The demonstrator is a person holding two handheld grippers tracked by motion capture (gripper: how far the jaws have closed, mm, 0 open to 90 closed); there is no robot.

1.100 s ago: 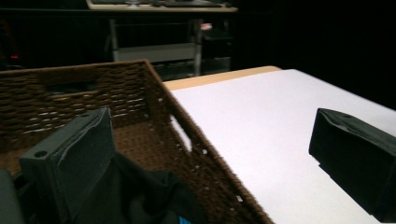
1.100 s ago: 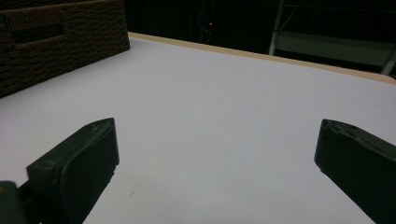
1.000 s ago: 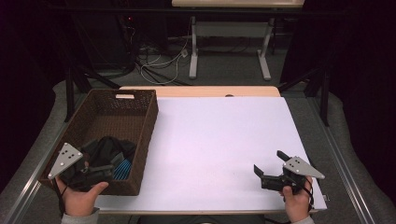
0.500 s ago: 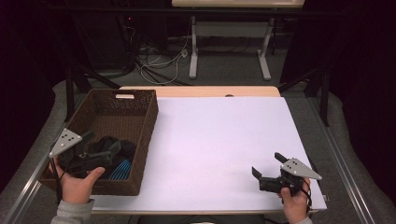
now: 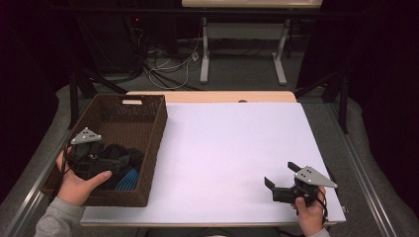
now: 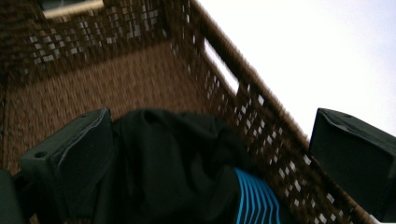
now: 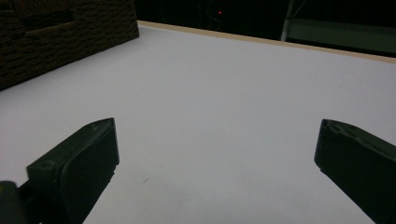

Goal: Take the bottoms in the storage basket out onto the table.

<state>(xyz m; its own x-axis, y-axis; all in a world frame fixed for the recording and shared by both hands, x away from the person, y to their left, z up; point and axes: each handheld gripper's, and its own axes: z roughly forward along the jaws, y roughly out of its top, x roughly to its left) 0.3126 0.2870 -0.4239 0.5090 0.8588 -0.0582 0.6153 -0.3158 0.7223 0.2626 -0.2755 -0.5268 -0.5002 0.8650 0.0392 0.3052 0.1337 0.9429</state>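
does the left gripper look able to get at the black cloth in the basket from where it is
Probably yes. The left gripper is already down inside the wicker basket, jaws open, and its own view shows the black cloth with blue stripes between them with nothing lying over it. The basket's wall passes close by one jaw.

Looks like a lab / recording setup, not a home

White-topped table (image 5: 232, 148) is sitting inside black curtains (image 5: 380, 74), w/ loose cables (image 5: 163, 66) trailing over grey floor (image 5: 237, 74) and a 2nd desk's white legs (image 5: 205, 49) standing behind it.
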